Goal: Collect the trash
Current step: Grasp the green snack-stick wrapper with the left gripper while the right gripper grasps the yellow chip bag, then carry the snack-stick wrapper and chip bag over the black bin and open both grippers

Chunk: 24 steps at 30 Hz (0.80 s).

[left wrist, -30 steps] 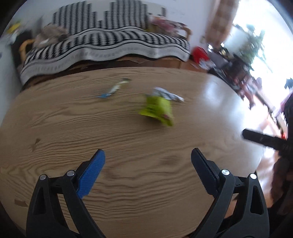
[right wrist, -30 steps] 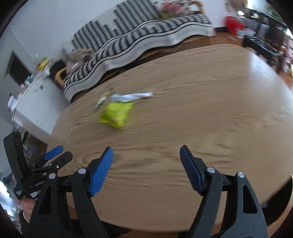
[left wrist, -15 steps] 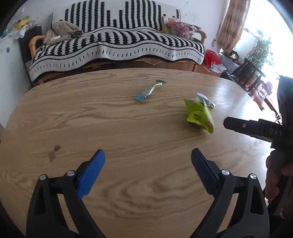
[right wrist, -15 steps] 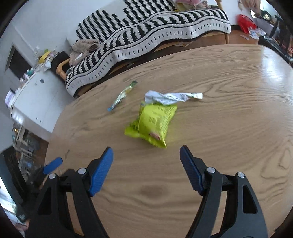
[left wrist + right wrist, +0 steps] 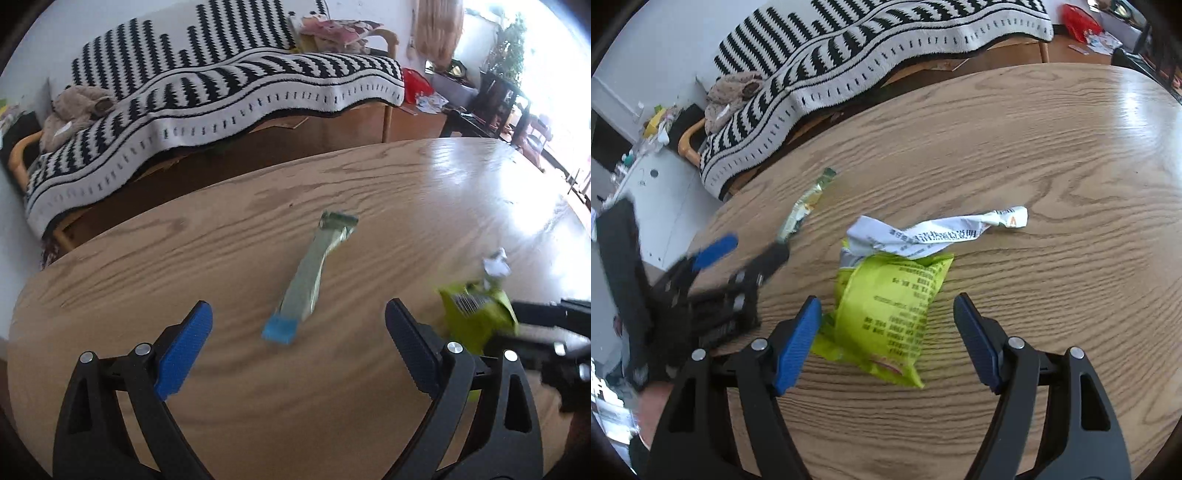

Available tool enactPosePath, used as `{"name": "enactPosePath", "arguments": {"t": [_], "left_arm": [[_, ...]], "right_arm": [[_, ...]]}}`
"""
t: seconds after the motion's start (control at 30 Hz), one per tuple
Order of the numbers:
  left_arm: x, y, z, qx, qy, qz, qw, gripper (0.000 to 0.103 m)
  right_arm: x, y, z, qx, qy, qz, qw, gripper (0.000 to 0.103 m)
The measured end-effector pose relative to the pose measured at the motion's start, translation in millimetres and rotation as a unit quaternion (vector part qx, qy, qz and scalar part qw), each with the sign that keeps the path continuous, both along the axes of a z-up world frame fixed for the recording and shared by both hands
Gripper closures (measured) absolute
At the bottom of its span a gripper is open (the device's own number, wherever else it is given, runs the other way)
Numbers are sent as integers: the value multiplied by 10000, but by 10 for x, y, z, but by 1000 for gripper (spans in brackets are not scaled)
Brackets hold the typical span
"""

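Three light, crinkly wrappers lie mid-bench: a green packet (image 5: 886, 310), a twisted white wrapper (image 5: 938, 232) touching its far end, and a slim foil sachet (image 5: 310, 280). Pinch each across its middle. Right gripper (image 5: 886, 343) straddles the packet, fingers spread, empty; left gripper (image 5: 295, 350) likewise over the sachet.

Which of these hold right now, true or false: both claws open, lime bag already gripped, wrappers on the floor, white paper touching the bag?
1. Both the left claw and right claw are open: true.
2. The lime-green plastic snack bag is gripped: false, it lies loose between the right claw's open jaws.
3. The long silver wrapper with a blue end lies on the floor: false, it lies on the oval wooden table.
4. The crumpled white paper wrapper touches the bag: true.
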<state>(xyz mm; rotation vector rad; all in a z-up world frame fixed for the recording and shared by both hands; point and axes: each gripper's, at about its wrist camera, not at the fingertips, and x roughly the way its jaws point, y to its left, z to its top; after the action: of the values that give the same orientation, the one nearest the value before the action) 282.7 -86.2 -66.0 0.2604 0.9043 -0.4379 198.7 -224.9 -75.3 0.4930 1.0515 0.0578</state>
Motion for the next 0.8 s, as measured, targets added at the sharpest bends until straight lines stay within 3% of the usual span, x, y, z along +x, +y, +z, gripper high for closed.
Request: {"name": "enactPosePath", "arguments": {"t": [0.07, 0.1, 0.17, 0.2, 0.23, 0.3, 0.5, 0.67, 0.8], "left_arm": [[104, -38, -61, 17, 45, 6, 10000, 14], [137, -67, -95, -18, 127, 1, 9999, 23], [200, -87, -171, -69, 330, 28, 9994, 47], [179, -100, -182, -8, 241, 97, 9997, 58], [151, -110, -183, 13, 212, 72, 9997, 78], [75, -96, -168, -35, 239, 111, 9996, 91], [-348, 151, -35, -24, 203, 422, 9989, 99], [-925, 527, 210, -277, 241, 765, 9964, 101], [-1445, 667, 394, -185, 115, 882, 9959, 102]], "right_arm": [[-17, -5, -25, 81, -13, 79, 9999, 39], [-26, 18, -28, 131, -24, 213, 9997, 48], [-65, 84, -4, 42, -84, 436, 9990, 53], [-81, 115, 0, -3, -122, 532, 9985, 55], [-109, 139, 7, -89, -163, 603, 9980, 57], [-147, 152, 8, -126, -211, 662, 9975, 58], [-333, 155, 65, -131, -270, 797, 9964, 60], [-615, 148, 354, -100, -581, 879, 9944, 60], [-968, 135, 559, -142, -796, 962, 9921, 60]]}}
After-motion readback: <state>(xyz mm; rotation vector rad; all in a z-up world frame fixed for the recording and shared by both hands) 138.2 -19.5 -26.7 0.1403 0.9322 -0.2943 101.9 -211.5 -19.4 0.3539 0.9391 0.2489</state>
